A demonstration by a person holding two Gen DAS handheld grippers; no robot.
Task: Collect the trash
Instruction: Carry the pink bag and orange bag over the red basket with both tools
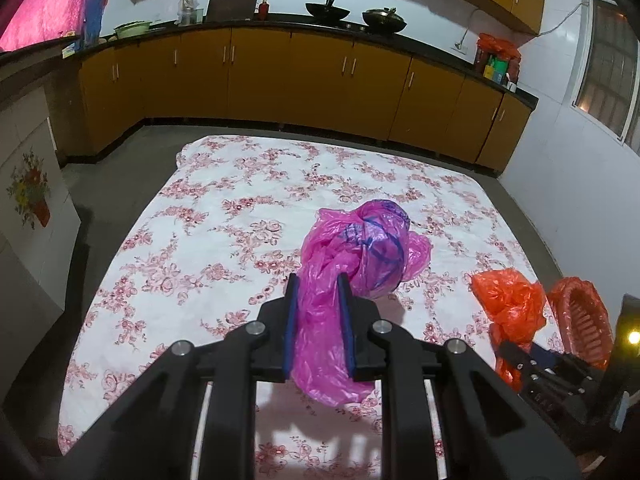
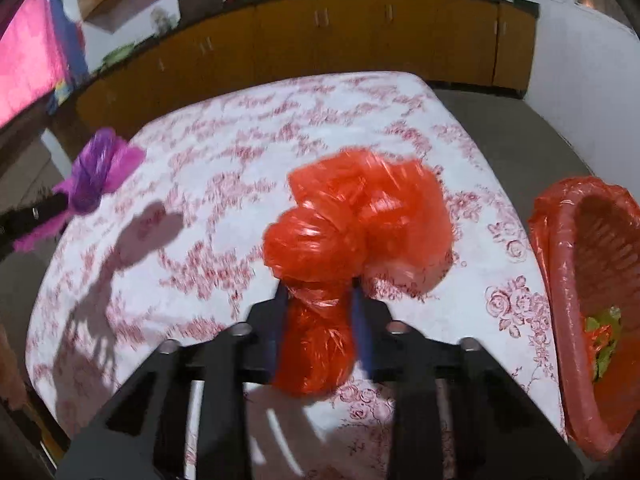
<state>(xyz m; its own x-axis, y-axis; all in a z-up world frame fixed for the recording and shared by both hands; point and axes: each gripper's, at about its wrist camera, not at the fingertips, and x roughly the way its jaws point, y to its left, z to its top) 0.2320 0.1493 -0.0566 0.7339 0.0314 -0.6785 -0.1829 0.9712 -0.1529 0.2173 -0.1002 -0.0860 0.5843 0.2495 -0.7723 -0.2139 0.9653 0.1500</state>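
Pink bag (image 1: pixel 360 248): crumpled plastic w/ blue print, tail pinched between the left gripper (image 1: pixel 319 292) pads, bulk hanging fwd over the floral sheet (image 1: pixel 224 208). It looks lifted, not resting, judging by its shadow in the right wrist view. So left is clamped on it.

Orange bag (image 2: pixel 360 216): knotted, scrunched, its neck sits between the right gripper (image 2: pixel 320 292) fingers. Pads seem to touch the plastic on both sides, but the view is motion-blurred and I can't tell if they really press or sit slightly slack. No drop visible.

Red basket (image 2: pixel 560 264) at the sheet's right edge, lined w/ orange plastic; some green and orange scraps already at the bottom. Orange bag is near it, not over it yet; pink bag is well apart, on the far left side.

Progress, my read: partway. A little trash is binned, both bags are picked up, neither deposited. Left to do: carry each across to the basket and let go. No other loose trash visible on the sheet.

Beyond: yellow cabinets (image 1: pixel 304 76), dark counter w/ pans.
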